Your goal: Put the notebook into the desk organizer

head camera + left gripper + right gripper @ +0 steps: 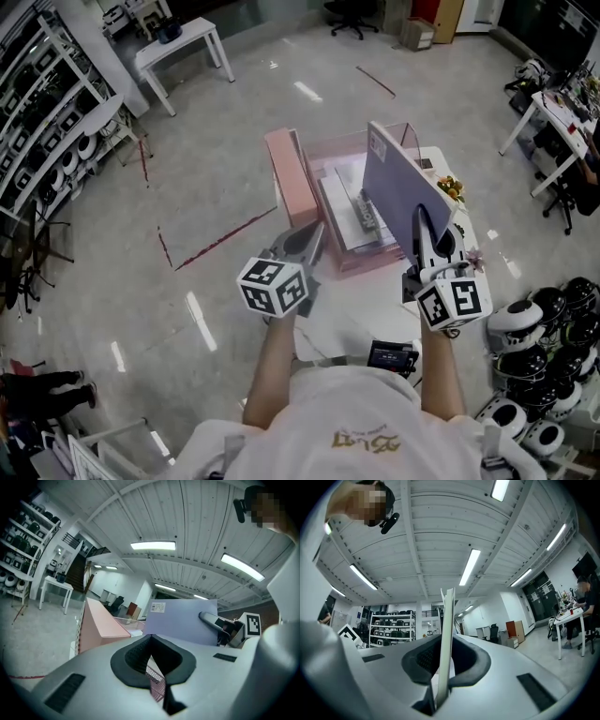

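While the right gripper (422, 232) pinches the notebook (401, 178) by its lower edge, the book stands upright over the organizer (291, 183), not yet in any slot. The left gripper (307, 244) looks clamped on the organizer's pink mesh (157, 684) (bracing it, I'd guess).

Danger from here: that hold sits low on a tall cover, so the book could swing or slip on the way down. It could also catch a divider or the stuff (352, 211) already inside and shove the organizer along the table (361, 314).

Only the head view shows the slots below. The right gripper view shows the book edge-on between pressed pads. The left gripper view shows its broad face, with a label (158, 607) at the top corner.
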